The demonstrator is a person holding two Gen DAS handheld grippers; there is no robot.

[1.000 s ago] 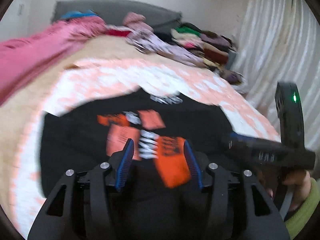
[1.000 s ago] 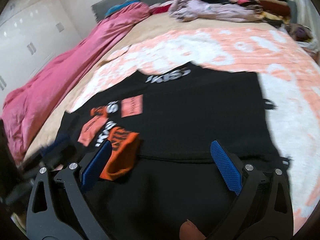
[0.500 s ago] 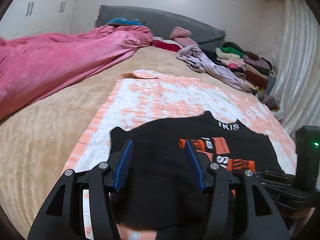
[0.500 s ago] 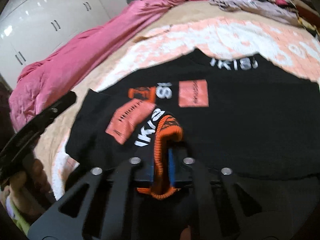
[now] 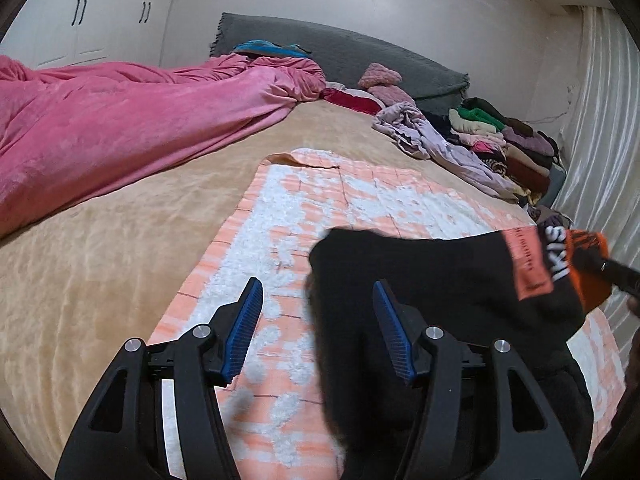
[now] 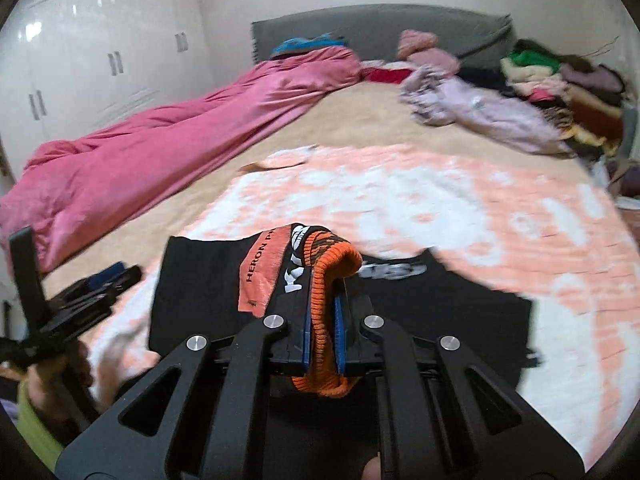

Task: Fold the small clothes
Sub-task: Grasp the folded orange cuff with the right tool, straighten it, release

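Centrally, a black sweatshirt (image 6: pixel 420 304) with orange printed patches lies on a peach-and-white blanket (image 6: pixel 460 208) spread over the bed (image 5: pixel 120 248). Its orange ribbed cuff (image 6: pixel 326 320) is clamped between the blue pads of the right gripper (image 6: pixel 322 320), whose jaws are closed on it, so the sleeve is raised and doubled across the chest. The left gripper (image 5: pixel 316 332) hangs over the garment's near left edge; its jaws have just been opening, stand parted and hold nothing, though black cloth lies behind the right-hand pad. By judgement, folding is at an early stage: one sleeve is being carried inward, while the other sleeve, the body folds and the final stacking appear not yet done. Beyond the blanket, a pink duvet (image 5: pixel 120 120) runs along the left of the bed, a lilac garment (image 6: pixel 488 116) lies crumpled near the grey headboard (image 6: pixel 380 28), and a pile of folded clothes (image 5: pixel 504 148) stands at the far right corner. No basket or other container is visible; all clothing rests directly on the bed.
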